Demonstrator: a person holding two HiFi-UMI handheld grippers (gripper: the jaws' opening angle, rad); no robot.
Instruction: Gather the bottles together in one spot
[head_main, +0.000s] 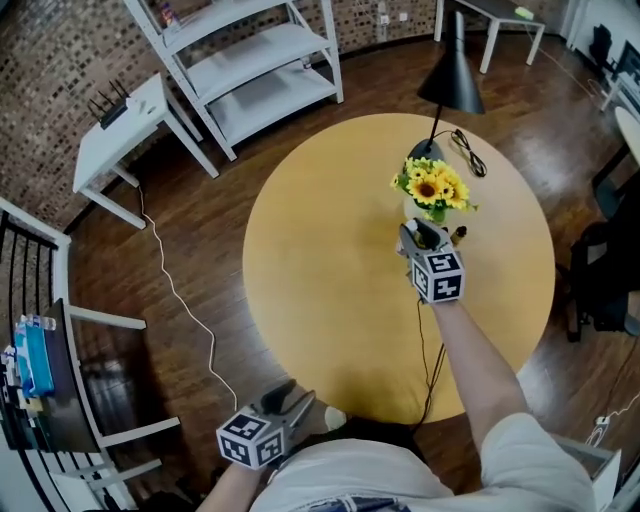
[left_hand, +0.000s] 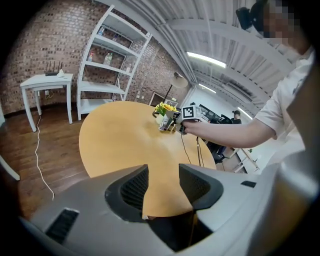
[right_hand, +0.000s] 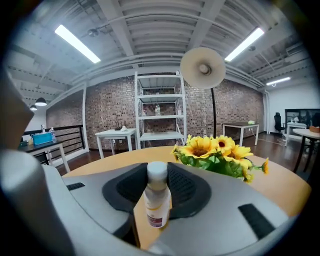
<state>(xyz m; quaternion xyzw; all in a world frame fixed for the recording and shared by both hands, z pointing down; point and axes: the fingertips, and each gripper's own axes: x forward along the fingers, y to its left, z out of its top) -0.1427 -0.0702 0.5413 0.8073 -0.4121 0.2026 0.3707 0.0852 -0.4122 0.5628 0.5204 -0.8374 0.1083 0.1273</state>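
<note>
Sunflowers (head_main: 434, 187) stand upper right on the round table (head_main: 320, 260), a lamp (head_main: 452, 75) above them; just below, the bottle (right_hand: 157, 197) sits, seemingly upright, between the right gripper (head_main: 418, 233)'s jaws.

Round table (head_main: 320, 300), head view, clock read from its centre.
- 7 through 11 o'clock: bare wood, open passage.
- 12 to 1 o'clock: sunflowers (head_main: 434, 187), lamp (head_main: 452, 75) and its coiled cord (head_main: 468, 152) block the far side.
- Right gripper (head_main: 421, 233), clamped on a bottle (right_hand: 156, 197), sits just beside the flowers; tight there.
- Forearm (head_main: 470, 350) and black cable (head_main: 420, 325) cross toward 5 to 6 o'clock.
- Left gripper (head_main: 292, 400), jaws apart, is off the rim at 7 o'clock.
</note>
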